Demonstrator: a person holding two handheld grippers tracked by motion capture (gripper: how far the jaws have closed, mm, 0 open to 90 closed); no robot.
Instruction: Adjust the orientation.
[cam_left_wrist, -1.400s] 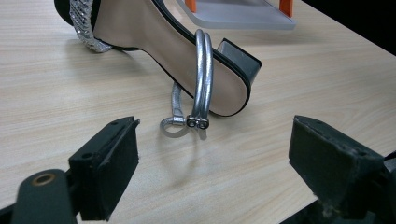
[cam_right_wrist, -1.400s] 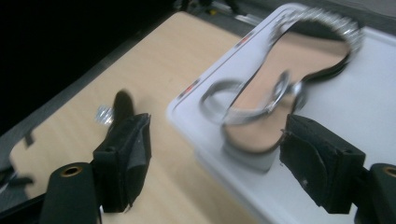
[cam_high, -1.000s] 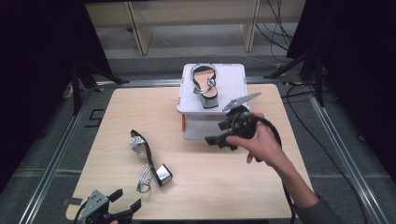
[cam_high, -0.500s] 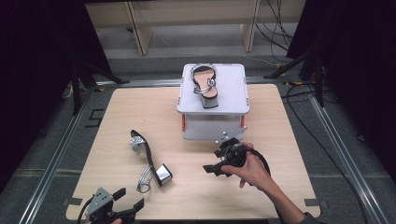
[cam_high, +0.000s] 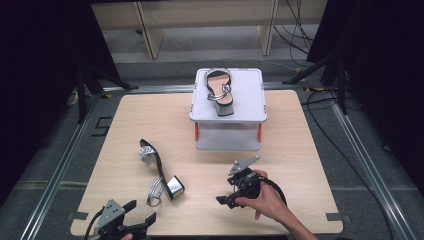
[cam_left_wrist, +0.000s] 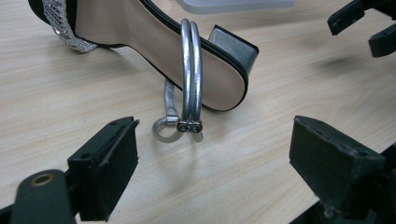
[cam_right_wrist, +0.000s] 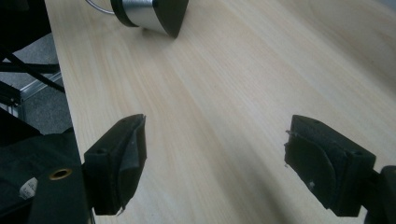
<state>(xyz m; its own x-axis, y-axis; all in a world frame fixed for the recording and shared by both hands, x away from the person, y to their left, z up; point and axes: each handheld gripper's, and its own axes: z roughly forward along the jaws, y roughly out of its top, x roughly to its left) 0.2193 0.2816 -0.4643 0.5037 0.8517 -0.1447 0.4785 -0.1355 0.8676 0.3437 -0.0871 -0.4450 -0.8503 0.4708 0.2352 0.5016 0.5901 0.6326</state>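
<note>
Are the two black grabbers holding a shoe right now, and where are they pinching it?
No, nothing is held. The left gripper and the right gripper both stand open over bare table; the sandal lies untouched.

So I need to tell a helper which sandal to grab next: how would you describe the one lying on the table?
Start at the wooden table and the white stand at its far side. In front of the stand, toward the near left, lies the sandal on the table, tipped on its side. Unlike its upright twin, the sandal on the stand, its tan sole and silver heel show.
</note>
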